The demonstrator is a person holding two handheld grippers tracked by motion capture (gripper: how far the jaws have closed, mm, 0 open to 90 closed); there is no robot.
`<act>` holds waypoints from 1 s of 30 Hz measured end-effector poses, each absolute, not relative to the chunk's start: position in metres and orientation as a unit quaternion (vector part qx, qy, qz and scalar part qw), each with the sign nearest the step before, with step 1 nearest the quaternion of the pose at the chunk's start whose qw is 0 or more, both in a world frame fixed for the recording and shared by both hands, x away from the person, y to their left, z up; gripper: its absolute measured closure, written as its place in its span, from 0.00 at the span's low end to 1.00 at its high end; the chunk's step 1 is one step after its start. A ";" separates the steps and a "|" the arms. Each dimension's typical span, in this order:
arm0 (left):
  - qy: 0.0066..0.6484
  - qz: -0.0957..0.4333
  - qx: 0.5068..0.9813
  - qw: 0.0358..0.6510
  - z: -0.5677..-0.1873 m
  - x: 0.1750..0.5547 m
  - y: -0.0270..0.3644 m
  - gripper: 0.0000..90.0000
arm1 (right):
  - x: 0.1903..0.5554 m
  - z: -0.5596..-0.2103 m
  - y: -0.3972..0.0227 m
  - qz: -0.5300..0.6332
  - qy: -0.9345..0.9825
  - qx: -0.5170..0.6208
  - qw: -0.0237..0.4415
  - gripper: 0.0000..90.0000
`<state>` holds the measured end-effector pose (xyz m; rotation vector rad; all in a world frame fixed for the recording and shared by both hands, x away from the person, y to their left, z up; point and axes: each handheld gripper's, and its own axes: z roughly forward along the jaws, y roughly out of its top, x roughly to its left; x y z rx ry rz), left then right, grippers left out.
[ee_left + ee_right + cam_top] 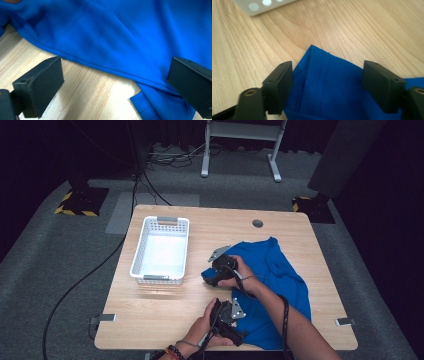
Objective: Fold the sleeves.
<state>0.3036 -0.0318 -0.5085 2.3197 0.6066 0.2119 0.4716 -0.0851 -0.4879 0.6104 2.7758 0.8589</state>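
A blue garment (282, 275) lies spread over the right half of the wooden table (160, 312). My right gripper (208, 277) sits at the garment's left corner, near the basket. In the right gripper view its jaws (328, 72) stand apart, open, with that stitched corner of the blue cloth (324, 87) lying between them on the wood. My left gripper (239, 335) is near the table's front edge at the garment's lower left hem. In the left gripper view its jaws (115, 72) are wide open over the hem of the blue cloth (120, 40).
A white perforated basket (184, 251) with nothing in it stands on the left part of the table; its rim (262, 5) shows in the right gripper view. A cable hole (257, 223) is at the back. Metal clamps (102, 318) (345, 321) grip the front edge.
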 end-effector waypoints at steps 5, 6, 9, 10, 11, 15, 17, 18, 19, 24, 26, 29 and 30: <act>0.235 0.082 0.899 0.359 -0.509 0.304 -0.032 0.01 | 0.473 -0.485 -0.082 0.291 0.933 0.201 0.069 0.56; 0.235 0.082 0.899 0.359 -0.509 0.304 -0.032 0.01 | 0.473 -0.485 -0.082 0.292 0.933 0.198 0.068 0.62; 0.235 0.082 0.900 0.359 -0.509 0.304 -0.032 0.01 | 0.474 -0.483 -0.083 0.290 0.933 0.202 0.068 0.82; 0.235 0.082 0.900 0.359 -0.509 0.304 -0.032 0.01 | 0.474 -0.483 -0.083 0.290 0.933 0.201 0.069 0.87; 0.235 0.082 0.900 0.359 -0.509 0.304 -0.032 0.01 | 0.473 -0.483 -0.083 0.291 0.932 0.205 0.071 0.90; 0.235 0.082 0.900 0.358 -0.508 0.304 -0.032 0.01 | 0.474 -0.480 -0.087 0.304 0.926 0.214 0.073 0.96; 0.235 0.081 0.900 0.358 -0.508 0.304 -0.032 0.01 | 0.475 -0.470 -0.096 0.329 0.914 0.224 0.077 0.96; 0.236 0.082 0.900 0.358 -0.508 0.304 -0.032 0.01 | 0.476 -0.465 -0.101 0.339 0.910 0.226 0.078 0.96; 0.235 0.082 0.900 0.357 -0.508 0.304 -0.032 0.01 | 0.476 -0.461 -0.105 0.345 0.907 0.229 0.079 0.96; 0.234 0.081 0.900 0.357 -0.508 0.304 -0.032 0.01 | 0.475 -0.441 -0.131 0.376 0.891 0.238 0.091 0.96; 0.234 0.081 0.901 0.357 -0.508 0.304 -0.032 0.01 | 0.474 -0.437 -0.139 0.381 0.887 0.241 0.094 0.96; 0.234 0.081 0.901 0.357 -0.508 0.304 -0.032 0.01 | 0.472 -0.435 -0.147 0.386 0.884 0.243 0.099 0.96; 0.234 0.081 0.901 0.357 -0.508 0.304 -0.032 0.01 | 0.471 -0.434 -0.150 0.386 0.884 0.245 0.102 0.96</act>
